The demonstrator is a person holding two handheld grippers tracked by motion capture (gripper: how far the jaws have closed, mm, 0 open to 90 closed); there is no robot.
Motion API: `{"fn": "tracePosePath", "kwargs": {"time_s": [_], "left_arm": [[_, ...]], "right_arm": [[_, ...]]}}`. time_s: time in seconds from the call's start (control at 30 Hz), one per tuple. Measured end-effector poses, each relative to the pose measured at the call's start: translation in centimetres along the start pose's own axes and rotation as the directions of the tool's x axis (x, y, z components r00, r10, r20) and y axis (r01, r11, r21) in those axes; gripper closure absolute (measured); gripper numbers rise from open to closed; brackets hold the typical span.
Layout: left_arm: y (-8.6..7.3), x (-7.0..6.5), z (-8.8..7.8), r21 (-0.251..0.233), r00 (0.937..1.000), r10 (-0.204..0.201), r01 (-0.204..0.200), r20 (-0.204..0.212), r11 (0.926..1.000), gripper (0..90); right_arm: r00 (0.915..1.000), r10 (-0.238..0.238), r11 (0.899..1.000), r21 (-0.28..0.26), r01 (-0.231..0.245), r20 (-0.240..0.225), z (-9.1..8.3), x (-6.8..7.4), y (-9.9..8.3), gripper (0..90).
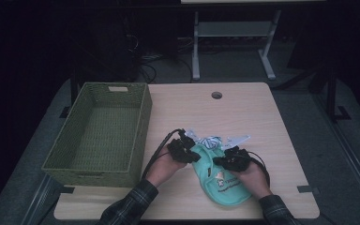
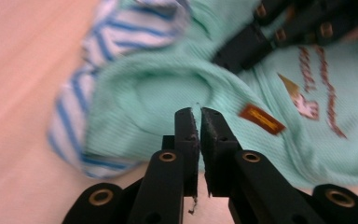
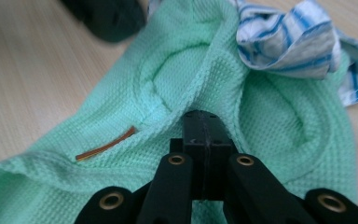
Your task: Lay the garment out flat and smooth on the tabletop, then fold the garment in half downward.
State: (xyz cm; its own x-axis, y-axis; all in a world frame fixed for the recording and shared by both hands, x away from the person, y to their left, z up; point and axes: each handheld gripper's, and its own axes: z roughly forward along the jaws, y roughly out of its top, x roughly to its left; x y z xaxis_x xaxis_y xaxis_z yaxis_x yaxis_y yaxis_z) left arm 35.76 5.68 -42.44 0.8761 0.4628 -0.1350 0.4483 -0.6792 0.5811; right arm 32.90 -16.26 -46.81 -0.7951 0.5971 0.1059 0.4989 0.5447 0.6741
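A small mint-green garment (image 1: 225, 187) with a blue-and-white striped collar (image 1: 209, 140) lies on the table's near middle. In the high view my left gripper (image 1: 193, 156) rests at its left edge and my right gripper (image 1: 218, 162) on its middle. In the left gripper view my left gripper (image 2: 197, 112) shows a thin slit between its jaws, nothing in it, with the garment (image 2: 168, 88) just beyond. My right gripper (image 3: 204, 115) is shut, a raised fold of the garment (image 3: 98, 130) pinched at its tips. An orange tag (image 2: 262, 119) sits on the cloth.
A green woven basket (image 1: 143, 117) stands with nothing in it on the left of the wooden table (image 1: 253, 112). A cable hole (image 1: 216, 95) is near the far edge. Two plaid sleeves come in from the bottom. Desk legs and cables lie on the dark floor behind.
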Motion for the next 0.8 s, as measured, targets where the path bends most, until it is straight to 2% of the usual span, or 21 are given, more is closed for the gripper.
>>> {"fn": "tracePosePath", "kwargs": {"time_s": [0.1, 0.27, 0.47, 0.6, 0.63, 0.67, 0.7, 0.8], "left_arm": [[0.7, 1.0, -0.1, -0.012, 0.9996, 0.007, -0.008, -0.028, 0.9999, 80.9], [1.6, 2.7, 0.2, -0.03, 0.9979, -0.026, 0.025, -0.06, 0.9992, 75.7], [2.0, 4.6, 1.0, -0.024, 0.9962, -0.053, 0.052, -0.069, 0.9984, 65.8], [1.8, 5.0, 1.7, -0.002, 0.9966, -0.059, 0.059, -0.058, 0.9983, 56.0], [1.8, 4.9, 2.0, -0.007, 0.9959, -0.072, 0.072, -0.055, 0.9974, 54.8], [1.7, 4.8, 2.2, 0.002, 0.9958, -0.071, 0.071, -0.058, 0.9974, 53.6], [1.7, 5.0, 2.3, 0.025, 0.9971, -0.051, 0.053, -0.056, 0.9983, 53.1], [1.5, 4.9, 2.8, 0.035, 0.997, -0.054, 0.056, -0.056, 0.9978, 52.9]], "right_arm": [[1.0, 0.004, 1.0, -0.001, -0.004, -0.001, 0.0, 0.1, 0.0, 89.9], [1.0, 0.001, 1.0, 0.0, -0.001, 0.0, 0.0, 0.1, 0.0, 89.9], [1.0, 0.006, 1.0, -0.001, -0.006, 0.0, 0.0, 0.1, -0.1, 90.0], [1.0, 0.004, 1.0, -0.002, -0.004, -0.001, 0.0, 0.1, -0.1, 90.0], [1.0, 0.005, 1.0, -0.001, -0.005, -0.002, 0.0, 0.1, -0.1, 90.0], [1.0, 0.004, 1.0, -0.001, -0.004, -0.001, 0.0, 0.1, -0.1, 90.0], [1.0, 0.004, 1.0, 0.0, -0.004, -0.001, 0.0, 0.1, 0.0, 90.0], [1.0, 0.003, 1.0, -0.001, -0.003, -0.001, 0.0, 0.1, 0.0, 90.0]]}}
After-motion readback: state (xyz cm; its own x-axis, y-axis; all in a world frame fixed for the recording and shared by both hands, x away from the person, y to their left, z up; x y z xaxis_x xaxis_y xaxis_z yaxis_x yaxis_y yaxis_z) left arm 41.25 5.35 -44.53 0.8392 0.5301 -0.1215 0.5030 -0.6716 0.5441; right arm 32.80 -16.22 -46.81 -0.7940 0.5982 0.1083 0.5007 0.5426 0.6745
